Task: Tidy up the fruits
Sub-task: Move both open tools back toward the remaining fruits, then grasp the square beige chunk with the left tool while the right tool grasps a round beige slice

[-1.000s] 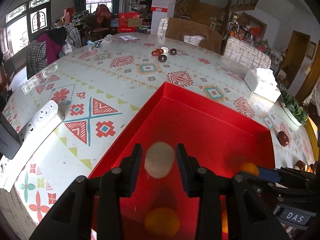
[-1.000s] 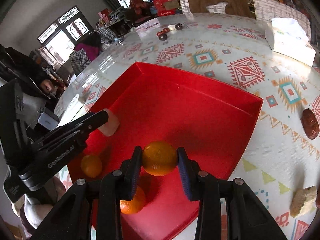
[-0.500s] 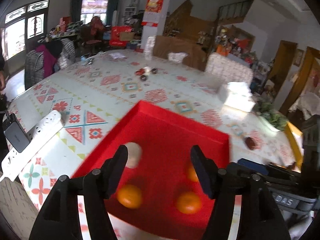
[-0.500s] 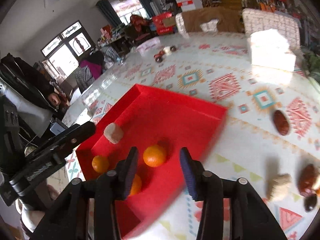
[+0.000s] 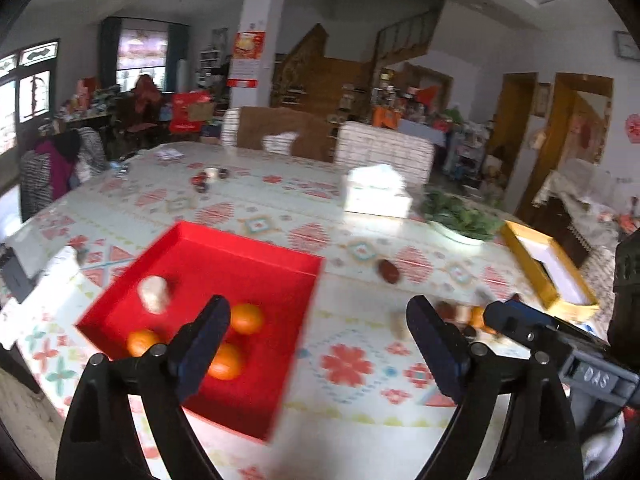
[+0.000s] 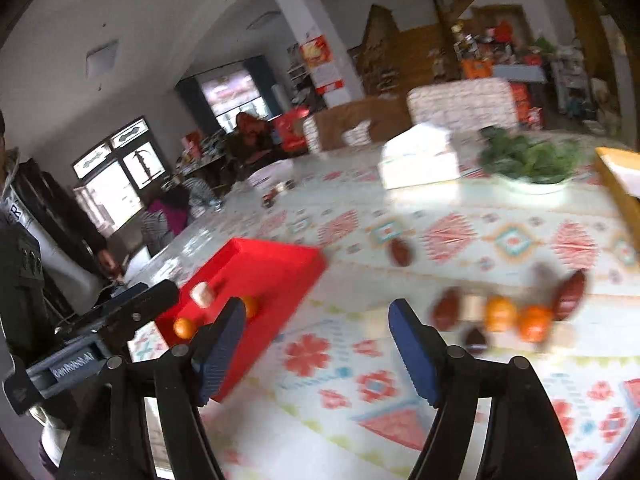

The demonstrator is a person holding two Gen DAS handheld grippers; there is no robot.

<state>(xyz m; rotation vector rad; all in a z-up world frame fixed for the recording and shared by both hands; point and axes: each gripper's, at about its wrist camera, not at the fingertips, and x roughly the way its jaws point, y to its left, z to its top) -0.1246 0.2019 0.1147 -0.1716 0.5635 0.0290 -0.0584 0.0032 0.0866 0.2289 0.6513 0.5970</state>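
Note:
A red tray lies on the patterned table. It holds three oranges and a pale beige fruit. My left gripper is open and empty, raised above the tray's right edge. My right gripper is open and empty, above the table right of the tray. A cluster of loose fruit lies to the right: two oranges, dark red fruits and a pale piece. One dark red fruit lies apart.
A white tissue box, a plate of greens and a yellow tray stand at the back right. A white power strip lies left of the red tray. Small dark items sit far back.
Both grippers let go of their fruit in the tray, opened wide, and rose and swung right. The beige fruit and one more orange now lie in the tray.

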